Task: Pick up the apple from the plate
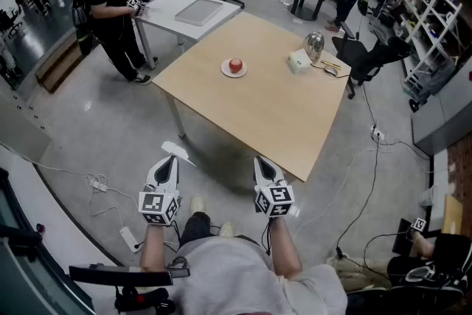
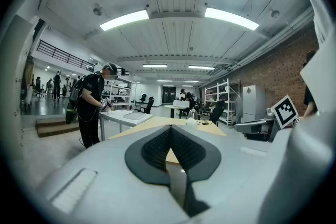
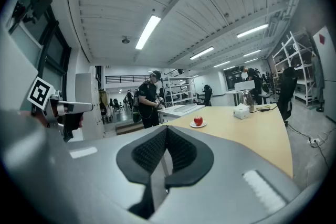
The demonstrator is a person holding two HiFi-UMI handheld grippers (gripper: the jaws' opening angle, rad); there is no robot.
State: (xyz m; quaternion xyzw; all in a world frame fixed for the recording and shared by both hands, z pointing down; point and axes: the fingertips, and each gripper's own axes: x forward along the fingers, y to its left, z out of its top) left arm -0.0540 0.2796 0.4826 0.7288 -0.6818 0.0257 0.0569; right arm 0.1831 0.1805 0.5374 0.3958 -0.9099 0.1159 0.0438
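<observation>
Jaws on the left gripper (image 1: pixel 170 158) and the right gripper (image 1: pixel 262 161) were fully closed, pads meeting at the tips, with nothing between them. Both grippers sat at the lower middle of the head view, short of the near edge of the desk (image 1: pixel 258 114) and well apart from anything on it.

Location of the task item: the apple (image 1: pixel 235 65) rested on the plate (image 1: pixel 225 71) at the upper middle of the head view, toward the far side of the desk. In the right gripper view it appeared small, just right of the jaw line. The left gripper view did not show it clearly.

Assessment: the pick was judged not yet begun, the approach being the step in hand. To do it well, the chosen gripper should open wider than the apple before arriving, come in near level at the fruit's widest part, keep the lower edges clear of the plate rim, close gently, then lift straight up so that the plate is not dragged.

Count: one apple, one plate, two grippers. Also on the desk, at its far right: one white box (image 1: pixel 299 61) and one shiny metal vessel (image 1: pixel 315 46)
</observation>
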